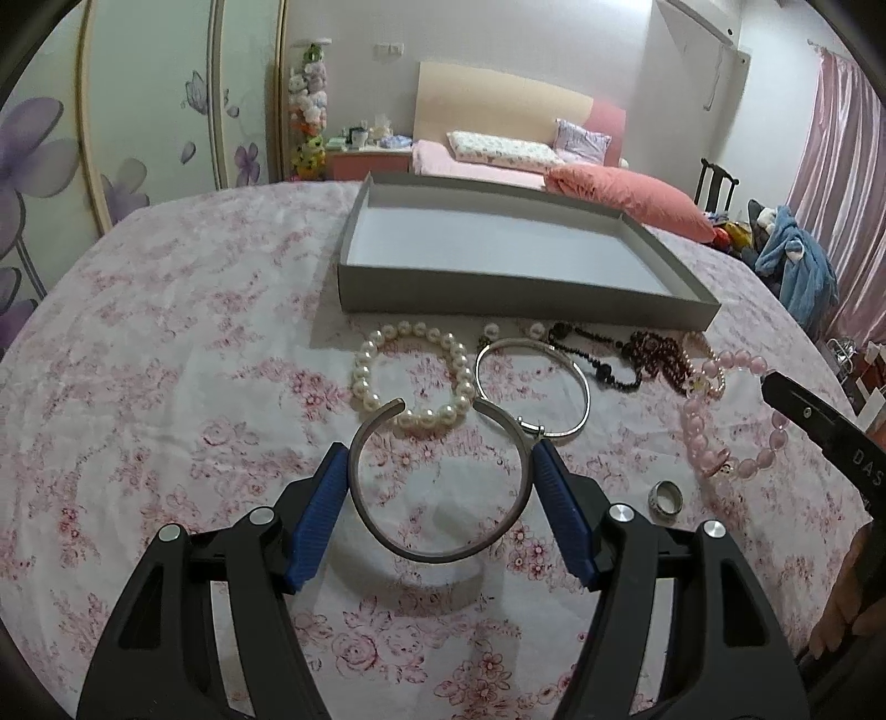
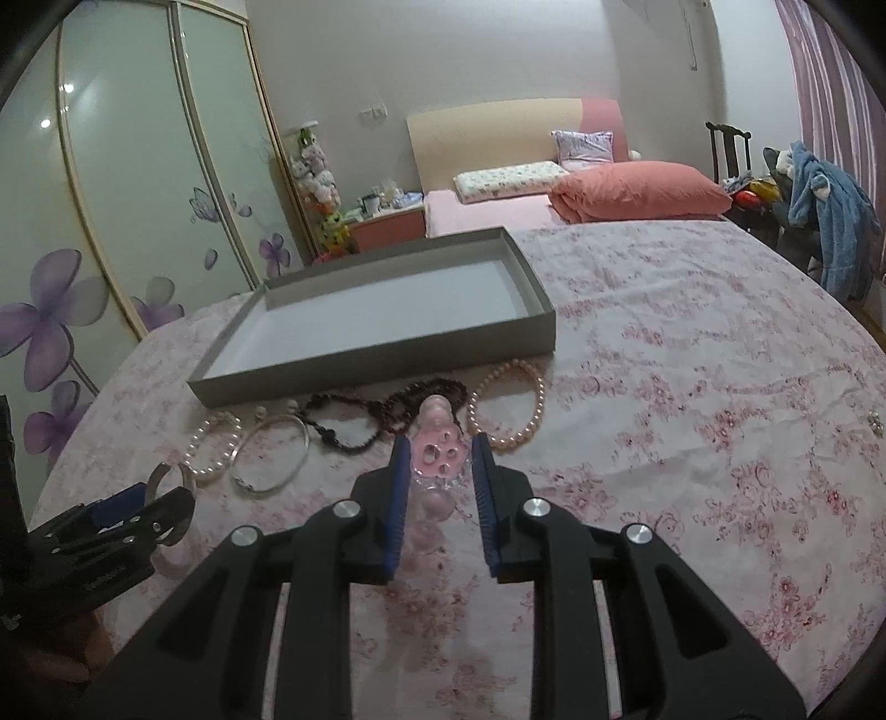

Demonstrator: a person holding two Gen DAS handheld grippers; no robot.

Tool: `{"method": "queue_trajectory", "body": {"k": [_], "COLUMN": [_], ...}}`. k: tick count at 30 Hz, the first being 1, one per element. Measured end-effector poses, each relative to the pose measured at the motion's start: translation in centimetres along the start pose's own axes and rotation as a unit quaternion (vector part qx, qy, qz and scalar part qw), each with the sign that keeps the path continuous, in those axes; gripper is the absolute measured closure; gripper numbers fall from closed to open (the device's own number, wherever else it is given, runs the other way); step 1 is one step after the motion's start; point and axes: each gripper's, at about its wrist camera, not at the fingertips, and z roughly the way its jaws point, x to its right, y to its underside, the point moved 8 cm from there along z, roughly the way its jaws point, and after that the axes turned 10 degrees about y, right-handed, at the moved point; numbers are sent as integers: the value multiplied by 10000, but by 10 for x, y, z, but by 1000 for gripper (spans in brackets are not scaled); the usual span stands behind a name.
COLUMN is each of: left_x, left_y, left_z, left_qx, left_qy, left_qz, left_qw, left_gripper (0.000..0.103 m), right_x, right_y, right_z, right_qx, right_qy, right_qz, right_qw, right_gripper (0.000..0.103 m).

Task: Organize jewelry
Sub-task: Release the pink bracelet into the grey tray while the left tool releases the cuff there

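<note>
Left claw (image 1: 441,476) pinches the open silver cuff (image 1: 437,487) across its width, lower centre — stiff, slick metal, could pop out. Right claw (image 2: 440,471) is pressed on the pink bead bracelet (image 2: 437,451) — floppy, light. Grey tray (image 1: 498,291) sits above, empty.

A bedroom with pale grey walls (image 2: 470,50); along the left side stands a frosted sliding-door wardrobe painted with purple flowers (image 2: 111,183); at the far wall a bed with a cream headboard (image 1: 498,105), a salmon-pink folded quilt (image 1: 631,194) and a floral pillow (image 1: 498,149); beside it a pink nightstand (image 1: 368,160) and a column of plush toys (image 1: 307,111); pink curtains (image 1: 830,166) hang at right, near a dark wooden chair (image 2: 728,149) and a draped blue garment (image 2: 830,210).
</note>
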Motion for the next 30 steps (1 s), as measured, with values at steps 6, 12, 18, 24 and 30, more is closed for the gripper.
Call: {"method": "queue_trajectory", "body": {"k": [6, 12, 18, 24, 30], "left_x": [5, 10, 14, 18, 22], "left_y": [-7, -15, -25, -34, -40], "left_z": [-6, -11, -16, -20, -24], "left_qx": [218, 407, 596, 777, 909], "left_qy": [-41, -98, -137, -193, -239], "left_qz": [125, 265, 356, 462, 518], "left_qw": [9997, 9988, 9975, 9957, 9942], "left_gripper": [36, 36, 36, 36, 36], "right_x": [-4, -7, -11, -17, -20], "right_y": [-3, -5, -13, -17, -25], "right_z": [-4, -7, -13, -18, -23], "right_qx": [128, 186, 301, 396, 526], "right_qy": [-53, -74, -87, -97, -110], "right_qz": [11, 28, -3, -27, -45], "right_qw": [9999, 9998, 9995, 9992, 9985], "right_gripper": [81, 81, 81, 81, 81]}}
